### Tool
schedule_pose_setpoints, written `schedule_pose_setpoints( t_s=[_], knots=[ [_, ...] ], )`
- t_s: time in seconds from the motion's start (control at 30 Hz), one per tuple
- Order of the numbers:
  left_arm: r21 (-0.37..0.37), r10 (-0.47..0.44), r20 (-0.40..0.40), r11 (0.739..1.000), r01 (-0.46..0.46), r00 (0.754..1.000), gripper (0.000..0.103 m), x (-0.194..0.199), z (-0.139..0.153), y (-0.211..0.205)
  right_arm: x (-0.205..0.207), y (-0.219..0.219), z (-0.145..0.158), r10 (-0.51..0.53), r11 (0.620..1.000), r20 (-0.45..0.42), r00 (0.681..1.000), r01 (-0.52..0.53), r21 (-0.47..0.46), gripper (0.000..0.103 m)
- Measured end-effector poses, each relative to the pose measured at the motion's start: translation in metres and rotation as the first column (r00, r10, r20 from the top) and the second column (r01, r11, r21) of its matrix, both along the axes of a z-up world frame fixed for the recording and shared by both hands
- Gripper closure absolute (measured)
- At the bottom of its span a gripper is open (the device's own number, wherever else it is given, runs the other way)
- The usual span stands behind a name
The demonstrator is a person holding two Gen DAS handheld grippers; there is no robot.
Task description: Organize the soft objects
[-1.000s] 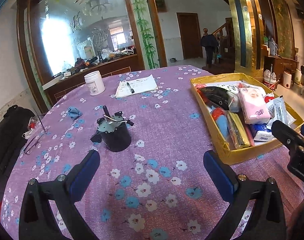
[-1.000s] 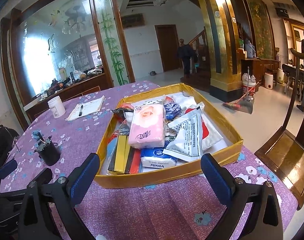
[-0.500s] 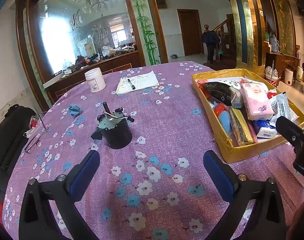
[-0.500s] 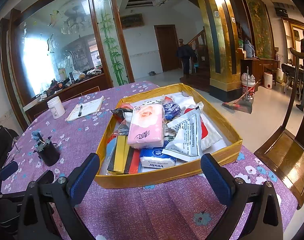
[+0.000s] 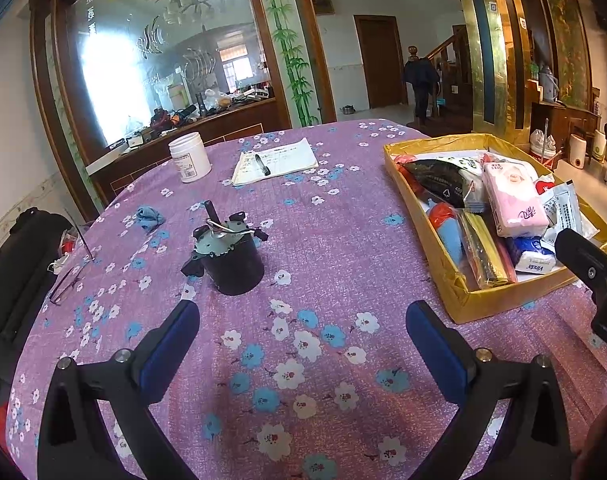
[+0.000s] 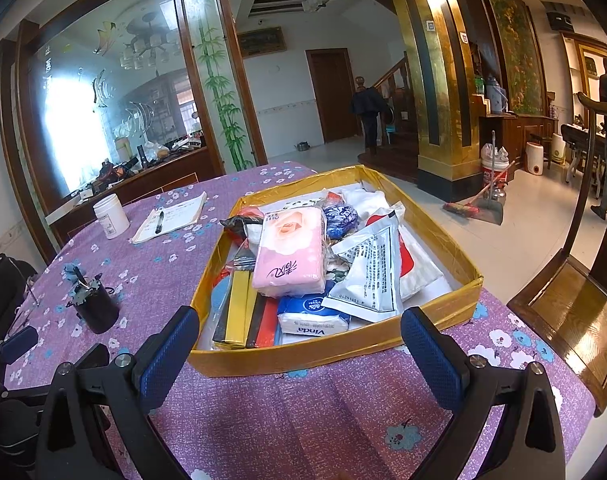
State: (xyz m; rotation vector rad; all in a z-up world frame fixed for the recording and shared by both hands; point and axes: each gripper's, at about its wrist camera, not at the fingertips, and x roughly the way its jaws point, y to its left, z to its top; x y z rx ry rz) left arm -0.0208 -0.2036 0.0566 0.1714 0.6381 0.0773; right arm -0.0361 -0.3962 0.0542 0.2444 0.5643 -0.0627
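Soft packets (image 6: 289, 254) sit heaped in the gold box (image 6: 331, 354) near the tabletop's right edge; both the left gripper (image 5: 303, 346) and right gripper (image 6: 299, 342) gape wide, empty. Grabbing the pink tissue pack could topple the slippery pile.

Items under the pink tissue pack (image 6: 289, 250) are hidden (notepad (image 5: 277, 159) writing unreadable).

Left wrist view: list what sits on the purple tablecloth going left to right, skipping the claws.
Blue cloth scrap → white jar → black cup of clips → notepad with pen → gold tray of soft packets.
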Motion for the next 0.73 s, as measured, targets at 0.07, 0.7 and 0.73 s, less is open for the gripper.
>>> schedule_pose_setpoints(
  t_s=[0.07,0.7,0.73],
  knots=[
    [0.002,0.000,-0.002,1.000,0.000,1.000,0.000,0.0002,-0.0002,-0.0002,-0.0003,0.0001,-0.0001,0.000,1.000,-0.002,1.000,0.000,-0.001,0.001],
    [0.009,-0.035,-0.051,0.999,0.035,0.998,0.000,-0.0017,-0.0057,-0.0040,-0.0021,-0.0033,0.0003,-0.011,1.000,0.008,1.000,0.011,0.023,0.001],
    [0.010,-0.038,-0.053,0.999,0.039,0.998,0.000,-0.0027,-0.0055,-0.0042,-0.0027,-0.0036,-0.0002,-0.012,1.000,0.007,1.000,0.011,0.029,0.001]
  ],
)
